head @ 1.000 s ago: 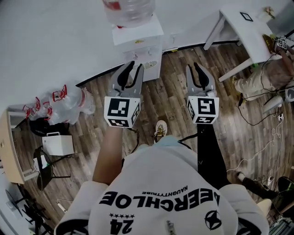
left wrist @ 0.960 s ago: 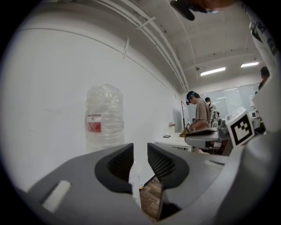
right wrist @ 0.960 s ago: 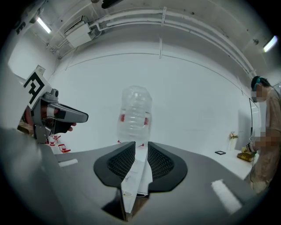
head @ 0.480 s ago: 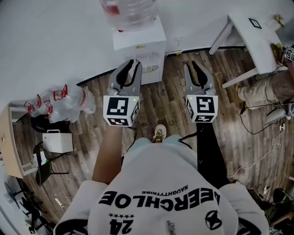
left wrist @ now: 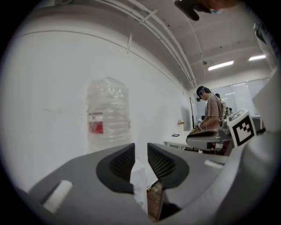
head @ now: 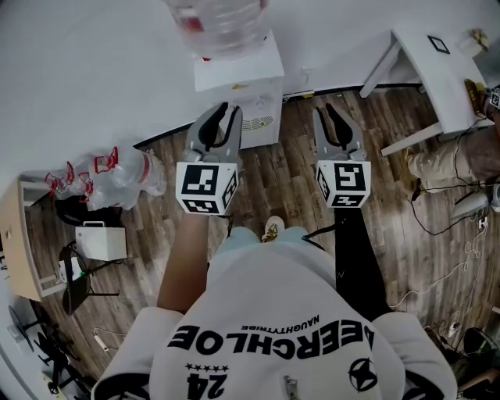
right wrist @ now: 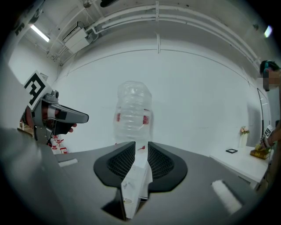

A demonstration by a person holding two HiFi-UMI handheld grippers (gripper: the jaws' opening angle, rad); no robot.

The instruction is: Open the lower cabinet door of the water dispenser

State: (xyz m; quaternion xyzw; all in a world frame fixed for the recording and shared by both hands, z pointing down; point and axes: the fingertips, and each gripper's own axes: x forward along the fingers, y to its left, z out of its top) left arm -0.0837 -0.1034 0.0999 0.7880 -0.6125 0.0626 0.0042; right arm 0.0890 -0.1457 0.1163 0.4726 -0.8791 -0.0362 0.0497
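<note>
Clear plastic bottle (head: 215, 23) atop white water dispenser (head: 238, 74)

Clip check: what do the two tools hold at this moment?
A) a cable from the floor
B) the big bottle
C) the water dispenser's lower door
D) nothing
D: the left tool and the right tool each show a bare gap between parted jaws, and the water dispenser is seen beyond that gap, out of contact.
</note>
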